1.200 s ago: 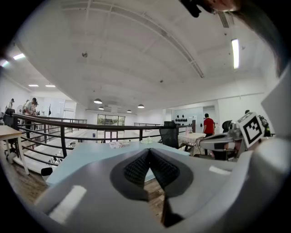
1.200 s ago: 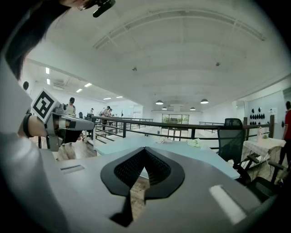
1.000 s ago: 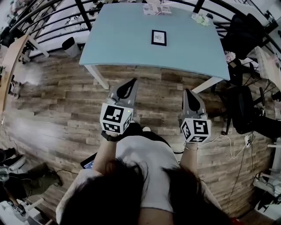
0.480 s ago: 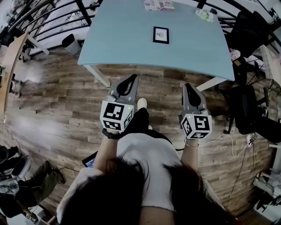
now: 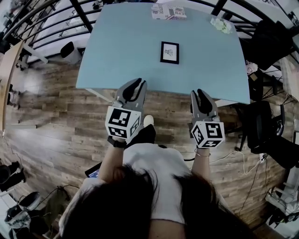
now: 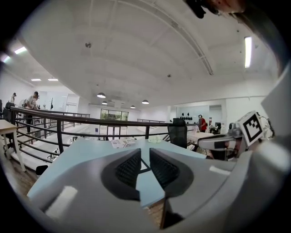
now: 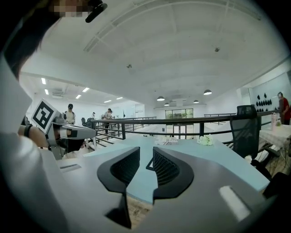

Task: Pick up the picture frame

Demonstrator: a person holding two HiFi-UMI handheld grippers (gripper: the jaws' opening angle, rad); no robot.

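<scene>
The picture frame (image 5: 169, 52), small with a black border, lies flat in the middle of the light blue table (image 5: 117, 51). Both grippers are held side by side at the table's near edge, well short of the frame. My left gripper (image 5: 133, 87) points toward the table with its jaws shut and nothing in them. My right gripper (image 5: 201, 95) does the same. In the left gripper view the frame (image 6: 144, 167) shows as a dark sliver beyond my left gripper (image 6: 144, 150). In the right gripper view the frame (image 7: 148, 166) peeks past my right gripper (image 7: 146, 149).
A stack of printed papers (image 5: 168, 11) and a pale green bundle (image 5: 220, 24) sit at the table's far edge. Black office chairs (image 5: 262, 122) stand to the right and a black railing (image 5: 51, 23) runs behind. A small bin (image 5: 69, 49) stands left of the table.
The person has stepped toward the table. It has slid nearer in the head view, and both grippers now reach its near edge, where before they hung over the wooden floor.
</scene>
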